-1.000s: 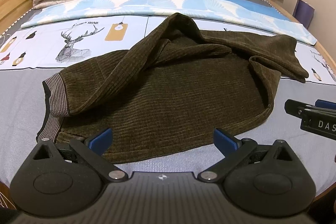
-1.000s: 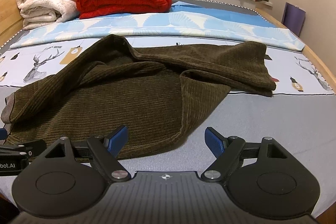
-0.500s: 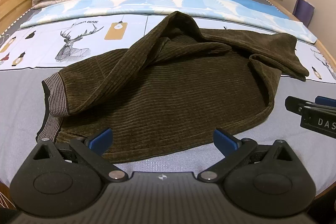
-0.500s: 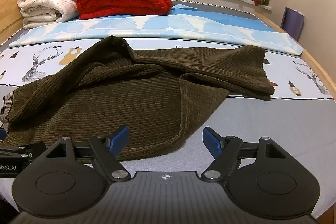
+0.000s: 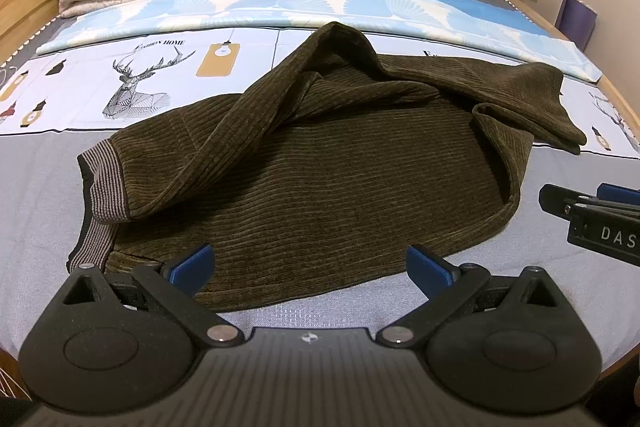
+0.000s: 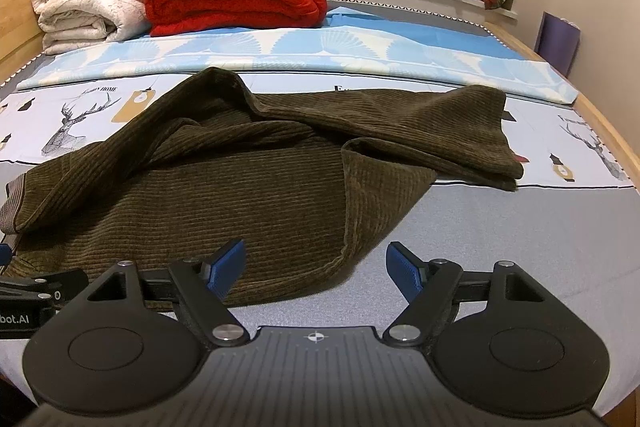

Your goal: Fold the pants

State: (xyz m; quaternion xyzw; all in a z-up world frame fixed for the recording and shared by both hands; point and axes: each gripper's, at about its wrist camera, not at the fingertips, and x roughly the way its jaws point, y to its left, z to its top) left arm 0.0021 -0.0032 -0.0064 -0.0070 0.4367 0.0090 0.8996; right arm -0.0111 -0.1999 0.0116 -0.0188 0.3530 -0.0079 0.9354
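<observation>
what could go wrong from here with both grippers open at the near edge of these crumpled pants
1. The brown corduroy pants lie bunched, one leg twisted across the other; a fold started now would likely lock in wrinkles.
2. The left gripper and right gripper are both open over layered hem fabric, so either may pinch only one layer.
3. The striped waistband is doubled over and may end up misaligned.

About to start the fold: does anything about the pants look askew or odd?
Yes. The brown corduroy pants lie bunched, not flat: one leg is twisted across the top toward the right, and a ridge of cloth peaks up at the far edge. The striped waistband sits doubled at the left. No damage shows.
</observation>
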